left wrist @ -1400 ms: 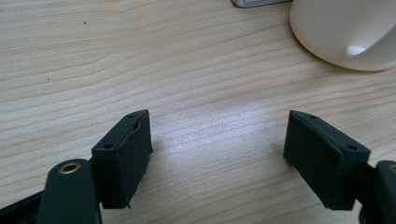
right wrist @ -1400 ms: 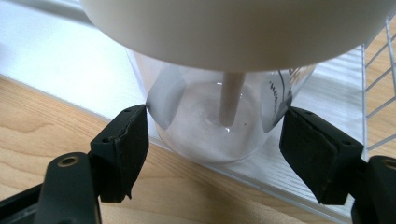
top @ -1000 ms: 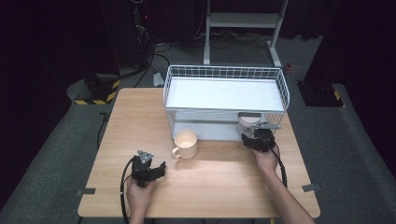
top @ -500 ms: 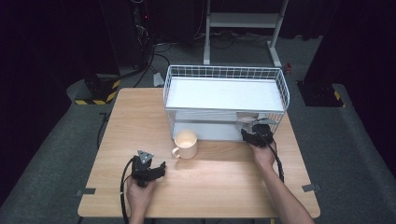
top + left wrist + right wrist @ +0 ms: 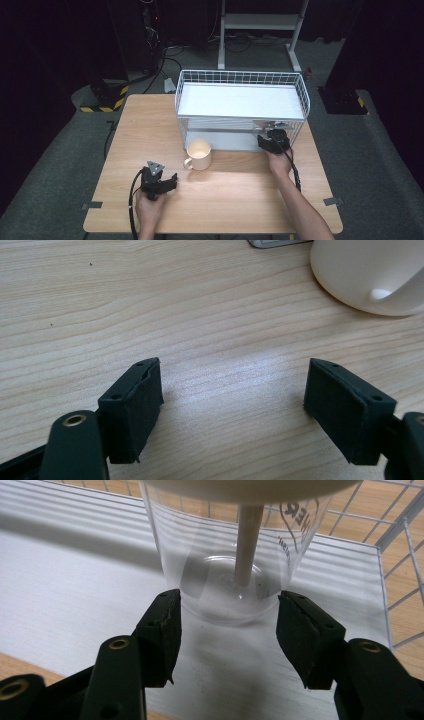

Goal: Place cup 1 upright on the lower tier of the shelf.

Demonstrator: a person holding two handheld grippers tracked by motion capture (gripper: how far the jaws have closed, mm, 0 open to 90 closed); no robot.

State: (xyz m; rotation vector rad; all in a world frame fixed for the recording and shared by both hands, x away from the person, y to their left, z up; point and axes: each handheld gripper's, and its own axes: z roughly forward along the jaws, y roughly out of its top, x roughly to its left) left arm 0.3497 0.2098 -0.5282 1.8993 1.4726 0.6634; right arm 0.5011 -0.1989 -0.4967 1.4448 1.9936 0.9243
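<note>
right gripper (image 5: 227, 615) has crept nearer, jaws spread around the clear plastic cup (image 5: 232, 555); a hasty squeeze might tip it.

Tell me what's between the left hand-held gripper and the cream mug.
Nothing: bare wooden table separates the left hand-held gripper from the cream mug, seen in the left gripper view.

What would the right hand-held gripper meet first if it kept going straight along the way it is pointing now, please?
The right hand-held gripper would most likely meet the clear plastic cup first: its base sits between the open jaws, on the lower shelf of the white wire rack. Whether the pads already touch it is unclear.
</note>
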